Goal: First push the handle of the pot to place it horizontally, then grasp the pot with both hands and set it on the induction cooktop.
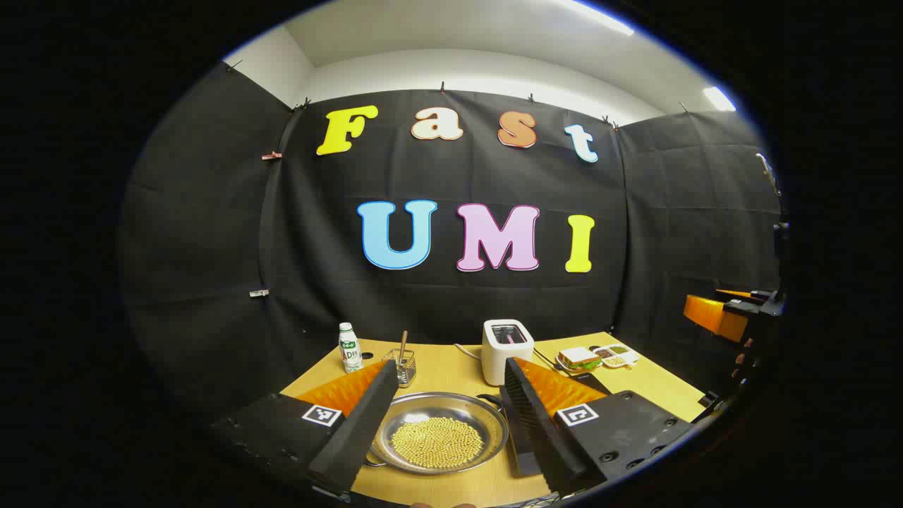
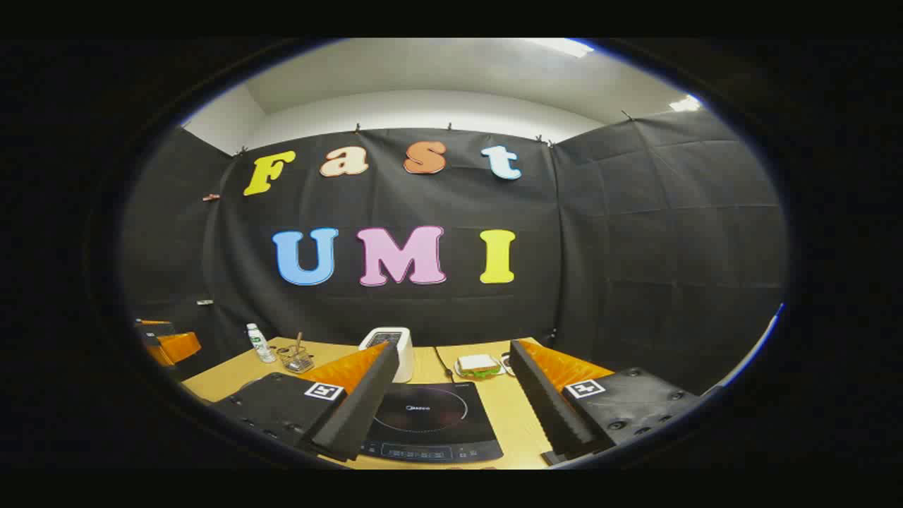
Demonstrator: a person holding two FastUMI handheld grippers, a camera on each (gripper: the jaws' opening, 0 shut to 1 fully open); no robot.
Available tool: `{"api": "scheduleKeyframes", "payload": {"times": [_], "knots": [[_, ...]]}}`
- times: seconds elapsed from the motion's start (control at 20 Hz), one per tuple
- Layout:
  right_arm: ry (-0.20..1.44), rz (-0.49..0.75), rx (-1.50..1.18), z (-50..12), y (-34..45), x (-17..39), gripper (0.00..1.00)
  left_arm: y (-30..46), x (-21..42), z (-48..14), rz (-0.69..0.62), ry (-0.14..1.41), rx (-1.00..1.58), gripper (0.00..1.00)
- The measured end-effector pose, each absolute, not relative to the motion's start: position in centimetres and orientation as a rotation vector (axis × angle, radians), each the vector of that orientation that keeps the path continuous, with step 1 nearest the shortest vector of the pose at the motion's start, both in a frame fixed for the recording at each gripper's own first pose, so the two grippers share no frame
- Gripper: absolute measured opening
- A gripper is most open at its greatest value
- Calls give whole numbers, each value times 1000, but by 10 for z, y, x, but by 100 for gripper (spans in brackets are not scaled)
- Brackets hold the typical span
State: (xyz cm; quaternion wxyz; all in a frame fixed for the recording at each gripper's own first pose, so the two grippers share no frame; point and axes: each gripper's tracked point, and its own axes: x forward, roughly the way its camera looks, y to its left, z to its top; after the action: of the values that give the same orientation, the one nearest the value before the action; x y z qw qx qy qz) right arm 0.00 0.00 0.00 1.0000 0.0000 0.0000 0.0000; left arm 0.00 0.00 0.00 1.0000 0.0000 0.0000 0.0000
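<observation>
A shallow steel pot (image 1: pixel 487 430) holding yellow beans (image 1: pixel 437 441) sits on the wooden table, low between the fingers of my left gripper (image 1: pixel 449 367), which is open and above it. A dark handle stub (image 1: pixel 489 400) juts from the pot's far right rim, partly hidden by the right finger. A small loop handle (image 1: pixel 372 462) shows at its near left. In the right gripper view, the black induction cooktop (image 2: pixel 430 420) lies flat under my right gripper (image 2: pixel 455 349), open with nothing between its fingers. The right gripper (image 1: pixel 726 314) and a hand (image 1: pixel 742 360) appear at the far right of the left gripper view.
Behind the pot stand a white toaster (image 1: pixel 506 344), a small bottle (image 1: pixel 349 347) and a wire basket (image 1: pixel 404 367). A sandwich plate (image 1: pixel 580 358) and a small divided tray (image 1: pixel 617 355) sit at the back right. The toaster (image 2: pixel 395 346) and the sandwich (image 2: pixel 478 364) lie beyond the cooktop.
</observation>
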Motion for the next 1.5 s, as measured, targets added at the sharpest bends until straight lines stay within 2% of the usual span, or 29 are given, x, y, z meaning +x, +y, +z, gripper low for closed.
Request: {"api": "scheduleKeyframes", "payload": {"times": [0.5, 0.6, 0.7, 0.95, 1.0, 1.05, 1.5], "knots": [[-13, 18, -22, 6, 5, -9, 98, 7, 3, 11, 13, 6, -25, 95], [-5, 16, -16, 5, 3, -9, 95, 10, 4, 6, 25, 18, -23, 95], [-4, 10, -11, 5, 0, -8, 98, 8, 2, 1, 22, 33, -46, 95], [4, 19, -10, 4, 1, -9, 98, 10, -2, -10, 18, 61, -65, 95], [6, 22, -9, 3, 2, -9, 98, 11, -3, -11, 17, 63, -65, 93], [7, 24, -8, 4, 2, -9, 98, 11, -4, -12, 18, 65, -63, 95], [37, 41, -12, -6, 10, -8, 98, 17, 0, -20, 12, 105, -67, 95]]}}
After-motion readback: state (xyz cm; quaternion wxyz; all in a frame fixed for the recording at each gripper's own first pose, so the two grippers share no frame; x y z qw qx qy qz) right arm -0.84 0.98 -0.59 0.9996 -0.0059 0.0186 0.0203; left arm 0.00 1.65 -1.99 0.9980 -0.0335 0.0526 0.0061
